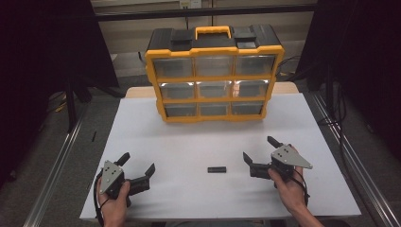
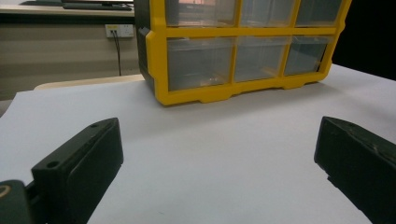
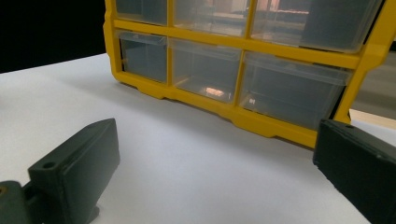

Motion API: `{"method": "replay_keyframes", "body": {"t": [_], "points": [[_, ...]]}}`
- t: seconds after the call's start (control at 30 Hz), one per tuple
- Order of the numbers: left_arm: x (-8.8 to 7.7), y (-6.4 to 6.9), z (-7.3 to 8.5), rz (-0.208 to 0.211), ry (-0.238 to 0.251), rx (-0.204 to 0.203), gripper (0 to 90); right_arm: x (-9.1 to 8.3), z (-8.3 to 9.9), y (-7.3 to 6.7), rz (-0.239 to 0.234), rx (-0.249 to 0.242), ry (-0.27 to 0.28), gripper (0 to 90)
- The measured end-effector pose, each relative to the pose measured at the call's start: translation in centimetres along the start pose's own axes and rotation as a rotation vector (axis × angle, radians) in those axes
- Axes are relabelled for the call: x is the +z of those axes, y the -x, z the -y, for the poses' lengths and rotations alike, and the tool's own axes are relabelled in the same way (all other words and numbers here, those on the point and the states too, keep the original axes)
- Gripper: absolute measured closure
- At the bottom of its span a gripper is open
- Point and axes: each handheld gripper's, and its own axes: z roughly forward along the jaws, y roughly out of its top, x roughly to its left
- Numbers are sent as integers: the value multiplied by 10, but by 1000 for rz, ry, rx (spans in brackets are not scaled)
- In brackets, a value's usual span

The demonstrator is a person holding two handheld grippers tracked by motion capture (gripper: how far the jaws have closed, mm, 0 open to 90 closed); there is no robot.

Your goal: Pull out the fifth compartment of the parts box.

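Grippers wait with jaws apart on the white table (image 1: 156, 142): a small black block (image 1: 217, 169) lies between them, nearer the right gripper (image 1: 257, 152) than the left gripper (image 1: 138, 163), touching neither.

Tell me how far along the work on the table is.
Nothing looks done: the small black piece lies alone on the white table, all drawers of the yellow organizer closed. In hand: left tool and right tool, open and empty. Left: picking it up, likely stowing it.
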Motion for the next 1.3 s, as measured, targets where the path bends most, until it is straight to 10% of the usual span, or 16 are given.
{"method": "replay_keyframes", "body": {"t": [0.73, 1.3], "points": [[2, -2, 1, 13, -14, 10, 14, 47, -16, -16, -68, 0, -15, 12], [1, -3, 1, 9, -10, 2, 15, 81, -40, -26, -40, -118, 26, 6]]}}
